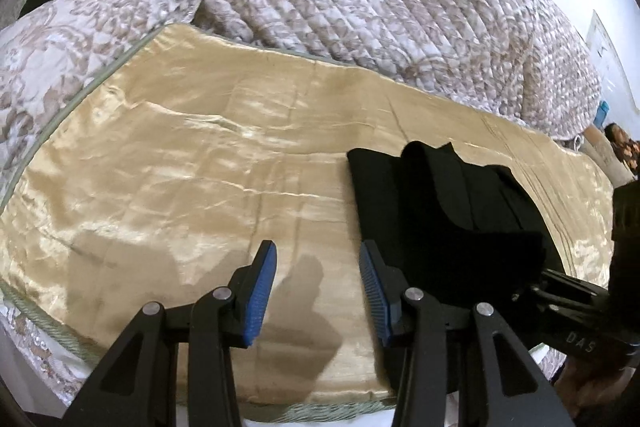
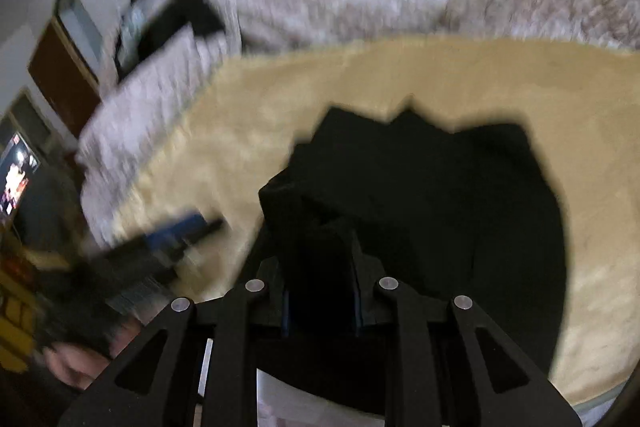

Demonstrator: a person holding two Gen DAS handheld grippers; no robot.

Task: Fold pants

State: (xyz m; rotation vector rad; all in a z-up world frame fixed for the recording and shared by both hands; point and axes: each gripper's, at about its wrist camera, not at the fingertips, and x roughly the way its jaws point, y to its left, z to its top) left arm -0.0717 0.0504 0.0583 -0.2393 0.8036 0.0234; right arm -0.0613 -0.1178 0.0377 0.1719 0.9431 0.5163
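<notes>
The right claw is pinching a thick fold of the black pants lying on the gold sheet, while the left claw is hanging half-open and empty, so the bunched layers risk slipping and unfolding.

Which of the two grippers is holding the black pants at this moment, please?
The right gripper: a fold of the black pants is clamped between its fingers. The left gripper stands open over the gold satin cloth, with nothing between its blue pads.

sharp, shadowed left view; dim, motion-blurred right view, fisheye-warped edges
</notes>
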